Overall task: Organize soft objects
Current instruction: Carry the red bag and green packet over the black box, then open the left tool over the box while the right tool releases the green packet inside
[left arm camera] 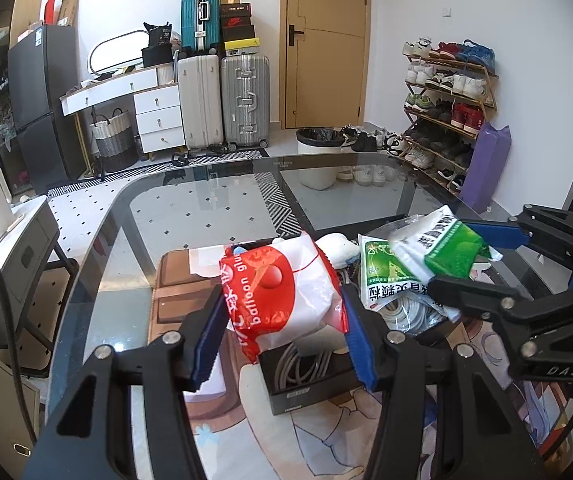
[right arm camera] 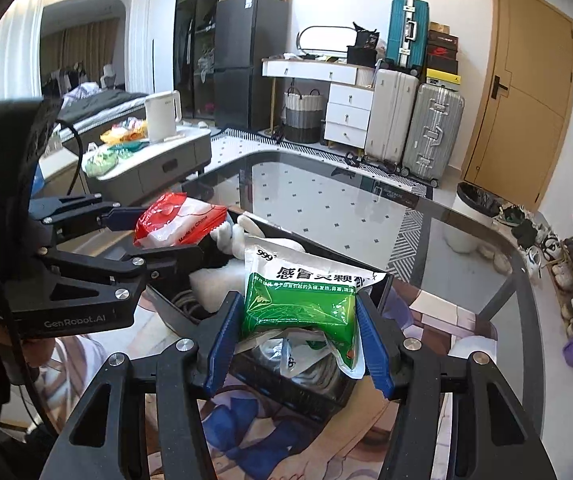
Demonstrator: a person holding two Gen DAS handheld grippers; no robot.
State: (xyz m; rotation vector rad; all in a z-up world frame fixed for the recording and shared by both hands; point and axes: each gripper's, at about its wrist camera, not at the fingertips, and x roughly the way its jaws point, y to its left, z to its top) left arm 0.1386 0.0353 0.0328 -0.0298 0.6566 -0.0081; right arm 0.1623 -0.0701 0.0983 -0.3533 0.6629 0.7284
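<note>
My left gripper [left arm camera: 282,332] is shut on a red and white balloon glue packet [left arm camera: 278,288], held above a black box [left arm camera: 306,396] of grey cables. It also shows in the right wrist view [right arm camera: 178,224]. My right gripper [right arm camera: 298,344] is shut on a green and white medicine pouch [right arm camera: 302,304], held over the same box [right arm camera: 294,388]. That pouch shows in the left wrist view [left arm camera: 442,244]. A second green and white pouch [left arm camera: 382,268] and a white plush toy [right arm camera: 238,236] lie in the box.
The box stands on a printed mat [left arm camera: 286,448] on a glass table [left arm camera: 214,200]. A brown pad [left arm camera: 178,280] lies left of the box. Beyond stand a grey side table with a kettle [right arm camera: 162,116], suitcases [left arm camera: 222,100], a bin [left arm camera: 318,152] and a shoe rack [left arm camera: 446,108].
</note>
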